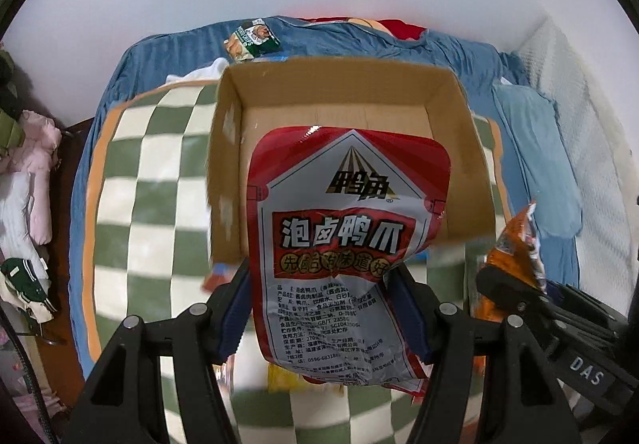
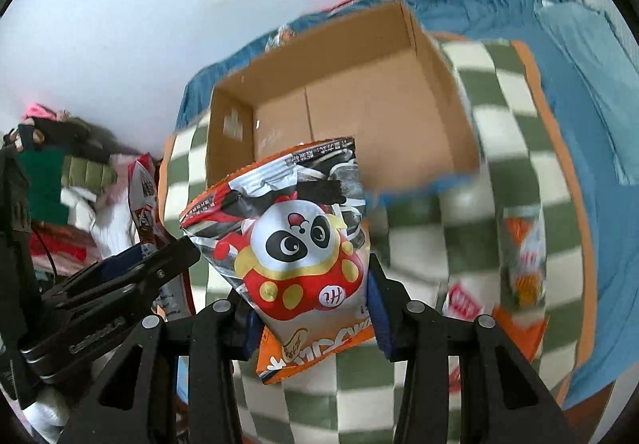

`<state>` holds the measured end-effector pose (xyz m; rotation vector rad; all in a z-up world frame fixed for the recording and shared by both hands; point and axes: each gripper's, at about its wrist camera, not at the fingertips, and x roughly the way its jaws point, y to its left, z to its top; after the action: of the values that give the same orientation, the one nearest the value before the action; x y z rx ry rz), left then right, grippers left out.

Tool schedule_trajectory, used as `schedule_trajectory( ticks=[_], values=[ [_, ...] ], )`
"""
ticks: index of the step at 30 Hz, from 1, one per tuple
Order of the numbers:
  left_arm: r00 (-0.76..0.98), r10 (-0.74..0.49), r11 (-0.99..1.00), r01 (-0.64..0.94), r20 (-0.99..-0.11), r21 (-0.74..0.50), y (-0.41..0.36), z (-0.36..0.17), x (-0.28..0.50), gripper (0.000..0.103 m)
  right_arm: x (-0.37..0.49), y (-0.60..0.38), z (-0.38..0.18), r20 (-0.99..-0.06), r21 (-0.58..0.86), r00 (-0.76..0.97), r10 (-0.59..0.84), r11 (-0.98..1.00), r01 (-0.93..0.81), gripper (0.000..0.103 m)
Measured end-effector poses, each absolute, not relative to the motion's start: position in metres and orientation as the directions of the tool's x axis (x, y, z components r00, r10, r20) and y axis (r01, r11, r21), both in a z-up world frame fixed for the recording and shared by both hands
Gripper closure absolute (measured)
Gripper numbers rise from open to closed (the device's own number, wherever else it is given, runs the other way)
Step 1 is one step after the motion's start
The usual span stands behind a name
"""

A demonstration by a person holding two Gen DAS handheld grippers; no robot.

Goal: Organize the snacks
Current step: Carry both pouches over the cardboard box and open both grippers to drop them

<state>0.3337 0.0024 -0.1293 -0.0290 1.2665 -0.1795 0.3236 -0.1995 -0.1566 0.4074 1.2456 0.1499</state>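
Left wrist view: the left gripper (image 1: 323,304) is clamped on the lower half of a red and white pouch (image 1: 343,236), which stands up in front of the open cardboard box (image 1: 347,92). The grip sits low and the pouch is limp and glossy, so my guess is that it could fold over or slide out between the blue pads before it clears the near wall. Its upper edge could also catch that wall if it goes in low.

The right gripper (image 2: 311,312) is clamped on an orange packet (image 2: 287,244) with a panda printed on it, held by its lower end just this side of the box. The two grippers hang close beside each other, so both bags heading for one opening could knock together.

The box is light card on a soft checked mat (image 1: 151,164) over a blue blanket (image 1: 531,148); a bump could shove or tip it. It looks empty, though the pouch hides part of its floor.

More packets lie on the mat near the right gripper, blurred, and a green bag (image 1: 253,40) lies on the blanket beyond the box.
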Motion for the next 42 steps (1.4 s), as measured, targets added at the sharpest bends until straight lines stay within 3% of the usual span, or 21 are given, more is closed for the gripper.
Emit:
schedule_trajectory(
  ticks=[6,15,27,30,33,34,42],
  values=[
    [0.223,-0.179,0.982,0.093,-0.958,-0.162,-0.005,-0.162,0.409,0.041,0.411,-0.211,-0.175,-0.898,0.362,0.312,0.31,0.924,0.124,0.057],
    [0.056,-0.264,0.964,0.013,-0.963,-0.264,-0.01,-0.239,0.511,0.041,0.523,-0.209,-0.25,-0.931,0.315,0.235,0.278,0.938,0.142,0.057],
    [-0.029,-0.222,0.975,0.019,-0.975,-0.223,-0.018,-0.265,0.545,0.04,0.582,-0.189,-0.315,-0.961,0.26,0.128,0.244,0.958,0.124,0.056],
    [-0.01,-0.199,0.98,0.019,-0.98,-0.199,-0.014,-0.26,0.542,0.037,0.584,-0.19,-0.319,-0.97,0.228,0.119,0.214,0.965,0.13,0.043],
    [0.019,-0.162,0.986,0.032,-0.987,-0.161,-0.01,-0.251,0.537,0.018,0.579,-0.195,-0.32,-0.967,0.24,0.116,0.225,0.96,0.143,0.026],
    [0.032,-0.152,0.988,0.04,-0.988,-0.15,-0.01,-0.247,0.535,0.016,0.575,-0.198,-0.317,-0.966,0.244,0.12,0.228,0.959,0.142,0.02],
    [0.097,-0.134,0.991,0.042,-0.986,-0.13,-0.001,-0.218,0.505,0.014,0.55,-0.19,-0.287,-0.969,0.2,0.164,0.184,0.976,0.087,0.014]
  ],
)
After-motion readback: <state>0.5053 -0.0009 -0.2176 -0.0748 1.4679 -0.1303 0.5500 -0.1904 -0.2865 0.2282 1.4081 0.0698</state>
